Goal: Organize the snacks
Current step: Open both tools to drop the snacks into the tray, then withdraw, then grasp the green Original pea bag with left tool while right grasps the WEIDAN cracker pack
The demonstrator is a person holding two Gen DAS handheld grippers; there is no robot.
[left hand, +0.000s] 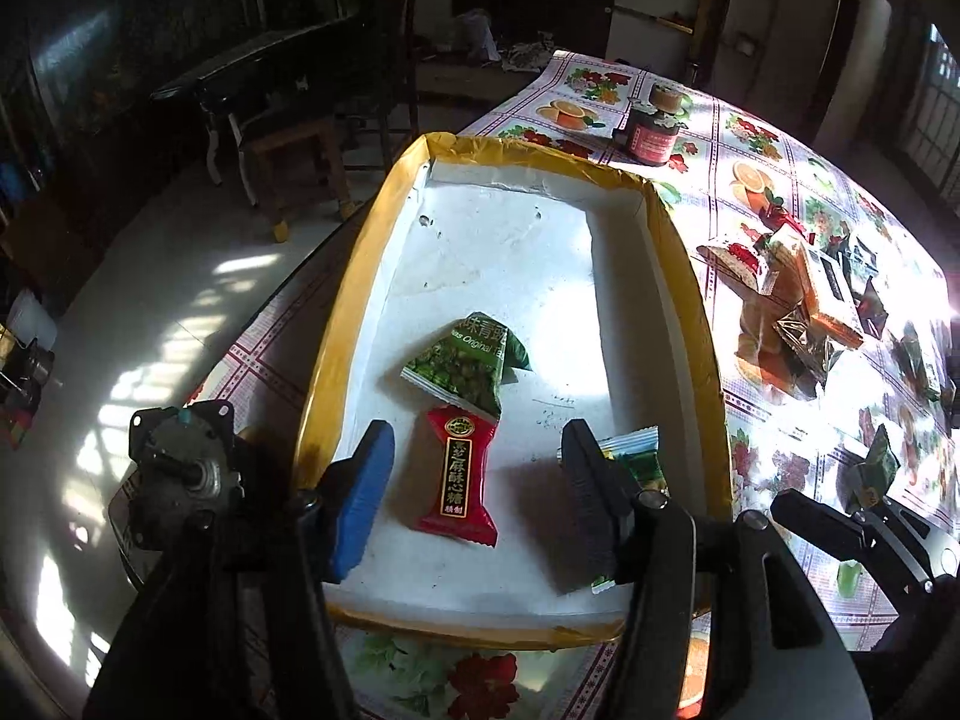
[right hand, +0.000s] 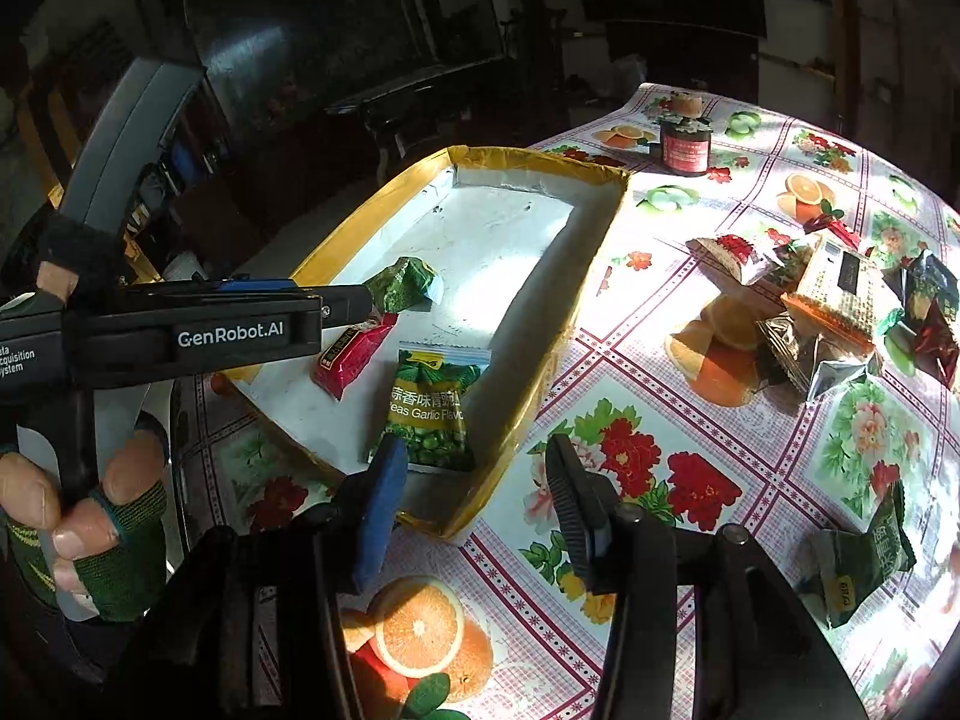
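Note:
A white tray with a yellow taped rim (left hand: 336, 324) (right hand: 540, 378) lies on the flowered tablecloth. In it lie a red candy packet (left hand: 459, 474) (right hand: 351, 354), a green pea packet (left hand: 465, 363) (right hand: 405, 285) and a second green garlic pea packet (left hand: 639, 465) (right hand: 435, 408). My left gripper (left hand: 477, 498) is open and empty, just above the red candy; it also shows in the right wrist view (right hand: 351, 303). My right gripper (right hand: 474, 516) is open and empty over the tray's near corner. A pile of loose snack packets (right hand: 840, 312) (left hand: 804, 294) lies to the right.
A dark red jar (right hand: 684, 147) (left hand: 651, 132) stands at the table's far end. A lone green packet (right hand: 870, 558) (left hand: 873, 471) lies at the near right. A wooden stool (left hand: 300, 162) and dark furniture stand on the floor beyond the table's left edge.

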